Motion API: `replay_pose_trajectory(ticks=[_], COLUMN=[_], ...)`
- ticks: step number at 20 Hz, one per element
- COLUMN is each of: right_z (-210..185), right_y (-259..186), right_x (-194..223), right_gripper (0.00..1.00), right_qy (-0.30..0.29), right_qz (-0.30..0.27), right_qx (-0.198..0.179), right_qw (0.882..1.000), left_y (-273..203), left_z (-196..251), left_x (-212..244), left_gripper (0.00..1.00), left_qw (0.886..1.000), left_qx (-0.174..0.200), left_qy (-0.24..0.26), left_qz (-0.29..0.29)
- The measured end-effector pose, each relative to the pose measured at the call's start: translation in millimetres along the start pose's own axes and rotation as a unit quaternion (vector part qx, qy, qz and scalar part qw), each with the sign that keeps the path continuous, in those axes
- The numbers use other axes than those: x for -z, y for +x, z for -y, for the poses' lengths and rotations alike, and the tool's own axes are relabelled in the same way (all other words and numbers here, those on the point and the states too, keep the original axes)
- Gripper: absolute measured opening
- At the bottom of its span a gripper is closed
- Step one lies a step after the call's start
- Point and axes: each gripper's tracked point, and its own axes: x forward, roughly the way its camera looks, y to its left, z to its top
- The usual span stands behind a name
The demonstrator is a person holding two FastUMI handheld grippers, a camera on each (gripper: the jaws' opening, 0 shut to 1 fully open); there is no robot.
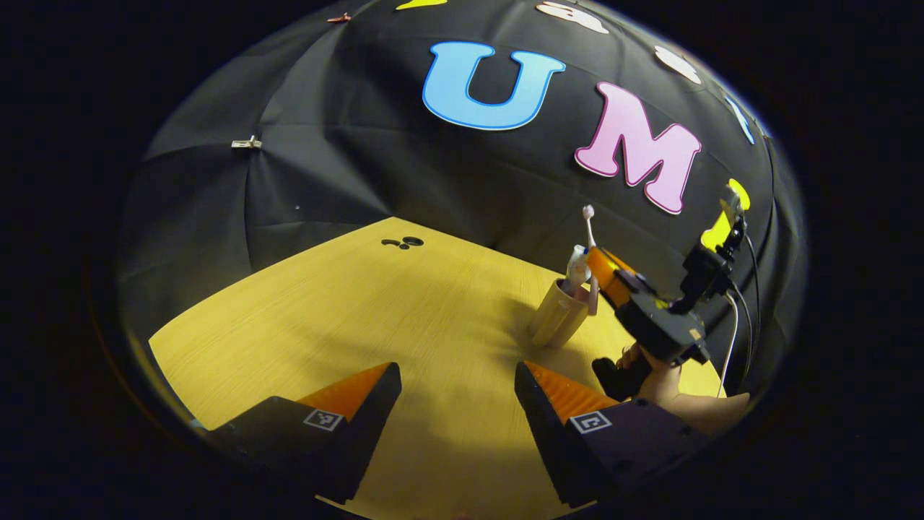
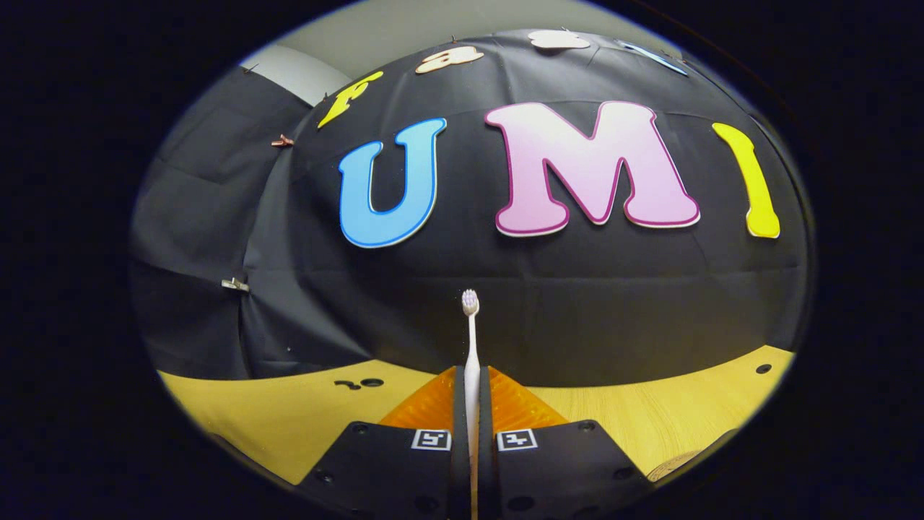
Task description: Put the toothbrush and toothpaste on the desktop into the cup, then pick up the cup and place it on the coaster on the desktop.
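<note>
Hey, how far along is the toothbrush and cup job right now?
Done: something white, probably the toothpaste, already stands in the cup. In hand: the right claw is shut on the toothbrush, holding it at the cup's mouth. Left: release the brush, then carry the cup to the coaster, possibly the round edge near the right claw. The left claw is open.

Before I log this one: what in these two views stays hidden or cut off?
- Toothbrush: right gripper view, its handle is buried between the right tool fingers.
- Cup: left gripper view, its inside is hidden by its wall, contents unclear.
- Coaster: right gripper view, a sliver at the edge.
</note>
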Motion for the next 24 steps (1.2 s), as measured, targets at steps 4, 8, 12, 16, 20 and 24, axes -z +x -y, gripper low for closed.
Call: replay_pose_trajectory(ticks=[4,8,12,16,20,24], right_z=[2.1,1.4,-6.8,-1.6,32.4,74.7], right_y=[10.9,16.8,9.1,-4.5,-42.6,-84.1], right_x=[-23.6,-6.3,7.9,4.9,4.2,1.7], right_gripper=[0.08,0.08,0.11,0.27,0.58,0.96], right_qy=[-0.012,-0.024,-0.055,-0.04,-0.012,-0.01], right_qz=[0.041,0.04,0.049,0.025,-0.035,-0.089], right_qx=[-0.001,-0.002,-0.014,-0.016,0.007,0.026], right_qw=[0.999,0.999,0.997,0.999,0.999,0.996], left_y=[0.8,7.0,7.8,6.7,7.1,13.5], left_z=[13.2,19.7,22.1,24.4,36.5,53.9], left_x=[0.8,7.5,11.3,12.0,0.0,-14.4], left_gripper=[0.98,0.98,0.98,0.98,0.98,0.98], left_qw=[1.0,1.0,1.0,1.0,1.0,0.999], left_qx=[0.013,0.02,0.022,0.02,0.027,0.044], left_qy=[0.006,0.008,0.0,-0.002,-0.002,0.012], left_qz=[0.001,-0.001,-0.001,-0.007,-0.004,-0.006])
